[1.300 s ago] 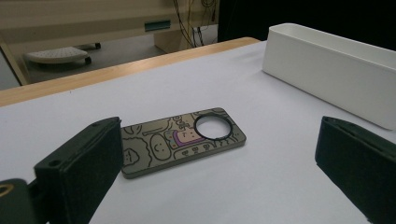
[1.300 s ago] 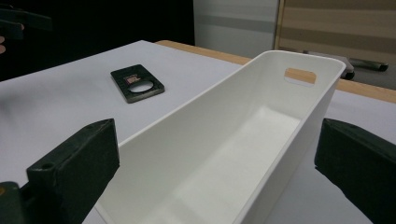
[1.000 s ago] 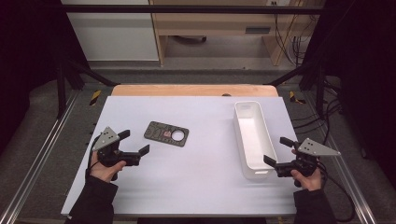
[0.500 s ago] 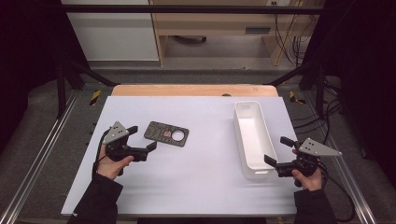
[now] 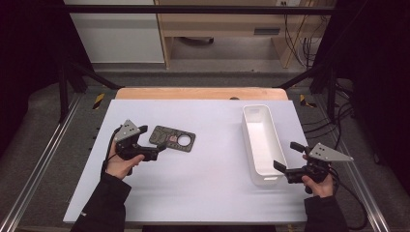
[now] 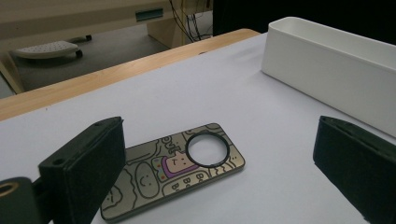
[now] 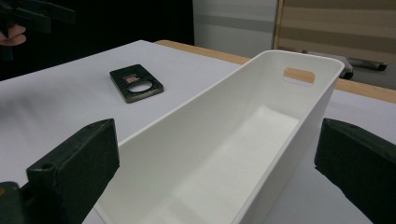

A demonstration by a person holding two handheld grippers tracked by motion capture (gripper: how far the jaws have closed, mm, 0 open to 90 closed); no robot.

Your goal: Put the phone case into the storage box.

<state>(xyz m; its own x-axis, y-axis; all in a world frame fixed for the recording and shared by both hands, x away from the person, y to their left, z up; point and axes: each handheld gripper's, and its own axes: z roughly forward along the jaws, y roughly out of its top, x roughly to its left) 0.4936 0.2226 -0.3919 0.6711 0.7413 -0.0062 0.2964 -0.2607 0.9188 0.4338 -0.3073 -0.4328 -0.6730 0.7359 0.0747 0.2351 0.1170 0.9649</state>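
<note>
A dark flat plate (image 5: 174, 139) printed with cartoon drawings, with a round hole in it, lies on the white table (image 5: 203, 193) left of centre. My left gripper (image 5: 151, 142) is open at the plate's left end, low over the table. In the left gripper view the plate (image 6: 173, 172) lies between the wide-apart jaws of that gripper (image 6: 222, 163), partly behind the left one. A long white bin (image 5: 261, 142) stands empty at the right. My right gripper (image 5: 288, 155) is open at the bin's near right corner. The right gripper view looks along the bin (image 7: 224, 140) past its gripper (image 7: 217, 163).
A wooden strip (image 5: 200, 93) runs along the table's far edge. Metal rails (image 5: 43, 159) flank the table on both sides. Cables (image 5: 333, 121) lie on the floor at the right. Beyond the bin the plate (image 7: 136, 84) appears again, and the bin (image 6: 327, 65) stands beyond the plate.
My left gripper has moved right and slightly forward, up to the plate's left end, and stays open. The right gripper has barely shifted.
</note>
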